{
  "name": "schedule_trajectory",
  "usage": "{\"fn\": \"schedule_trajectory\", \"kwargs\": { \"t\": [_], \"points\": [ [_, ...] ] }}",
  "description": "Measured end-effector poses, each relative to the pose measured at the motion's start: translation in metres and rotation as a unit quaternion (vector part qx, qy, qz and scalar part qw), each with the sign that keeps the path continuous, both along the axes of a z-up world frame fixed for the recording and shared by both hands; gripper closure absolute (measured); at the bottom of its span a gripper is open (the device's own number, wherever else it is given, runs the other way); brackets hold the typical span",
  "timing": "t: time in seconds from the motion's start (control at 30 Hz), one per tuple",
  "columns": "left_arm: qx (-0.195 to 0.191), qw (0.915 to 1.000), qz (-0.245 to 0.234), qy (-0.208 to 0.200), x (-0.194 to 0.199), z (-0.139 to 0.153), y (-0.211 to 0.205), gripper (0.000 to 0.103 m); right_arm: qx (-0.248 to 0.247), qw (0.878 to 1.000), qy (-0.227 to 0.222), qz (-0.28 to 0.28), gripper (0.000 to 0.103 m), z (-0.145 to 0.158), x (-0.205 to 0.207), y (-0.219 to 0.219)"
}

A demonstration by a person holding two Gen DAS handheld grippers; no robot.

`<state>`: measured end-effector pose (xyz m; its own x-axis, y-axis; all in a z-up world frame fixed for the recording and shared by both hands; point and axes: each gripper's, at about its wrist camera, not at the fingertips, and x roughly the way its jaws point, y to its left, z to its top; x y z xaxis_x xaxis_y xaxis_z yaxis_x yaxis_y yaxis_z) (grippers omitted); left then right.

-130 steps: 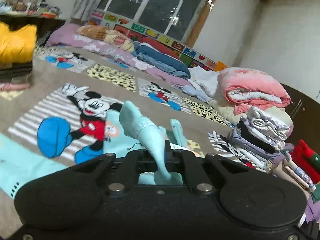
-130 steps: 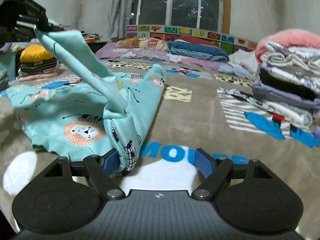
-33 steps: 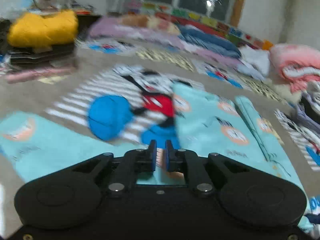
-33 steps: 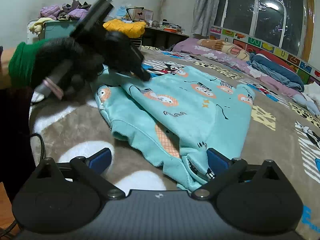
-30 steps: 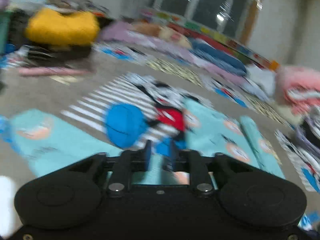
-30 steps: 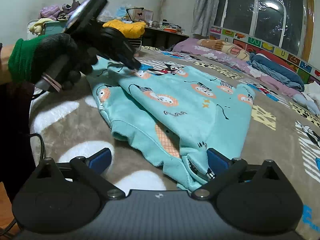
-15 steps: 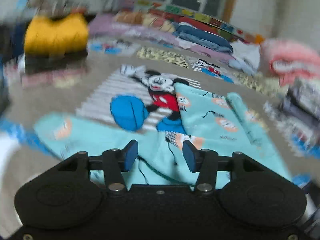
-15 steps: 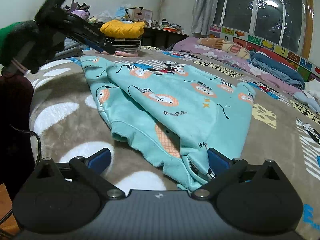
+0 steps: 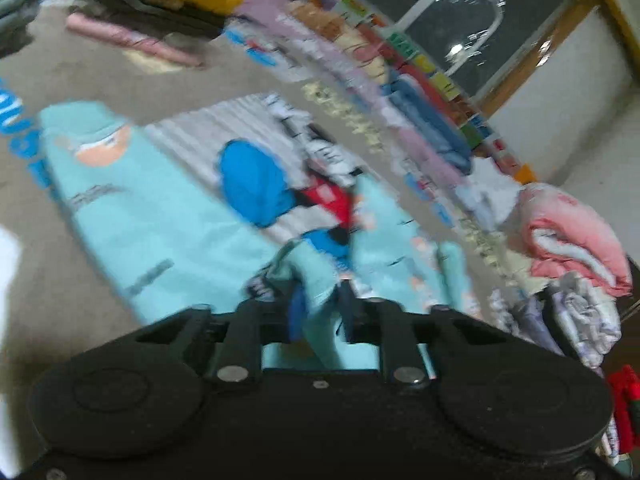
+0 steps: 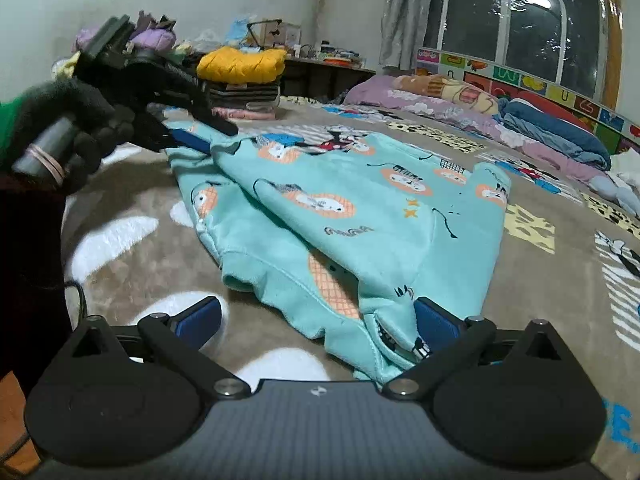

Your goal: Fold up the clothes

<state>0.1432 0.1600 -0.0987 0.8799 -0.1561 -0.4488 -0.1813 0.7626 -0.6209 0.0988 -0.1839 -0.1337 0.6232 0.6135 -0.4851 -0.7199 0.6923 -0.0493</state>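
Fabric fills the narrow gap of the left gripper (image 9: 318,308) at the lower middle of the blurred left wrist view: its fingers are pinched on a bunched fold of the turquoise sweatshirt (image 9: 168,220), which stretches from there toward the upper left of that frame across the cartoon-print blanket (image 9: 80,60). In the right wrist view the same gripper (image 10: 208,136) shows at the upper left, held by a black-gloved hand (image 10: 76,132) with a green cuff, its tips clamped on the garment's far edge and lifting it slightly off the bed.

The right gripper (image 10: 316,320) sits at the bottom of its own frame with the jaws spread wide and nothing pinched. Its blue-padded right finger lies just beside the sweatshirt's (image 10: 360,208) near corner; whether they touch is unclear. The left finger rests apart from the cloth, over the blanket (image 10: 552,280).

The sweatshirt, printed with orange animal patches, lies partly folded over itself across the middle of the frame. Beyond it, at the upper middle, a yellow jacket (image 10: 240,64) tops a stack of dark clothes. At the right of the left wrist view, a pink quilt (image 9: 568,236) rests on piled folded laundry (image 9: 576,320).
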Motion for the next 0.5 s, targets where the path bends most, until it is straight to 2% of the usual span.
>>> {"fn": "schedule_trajectory", "kwargs": {
  "t": [0.2, 0.5],
  "points": [
    [0.011, 0.9982, -0.024, -0.054, 0.024, 0.039, -0.028, 0.097, 0.044, 0.999, 0.003, -0.014, 0.004, 0.005, -0.001, -0.012],
    [0.009, 0.9934, -0.064, -0.094, 0.088, 0.083, -0.082, 0.098, 0.079, 0.997, 0.022, -0.014, 0.004, 0.004, 0.002, -0.024]
  ]
}}
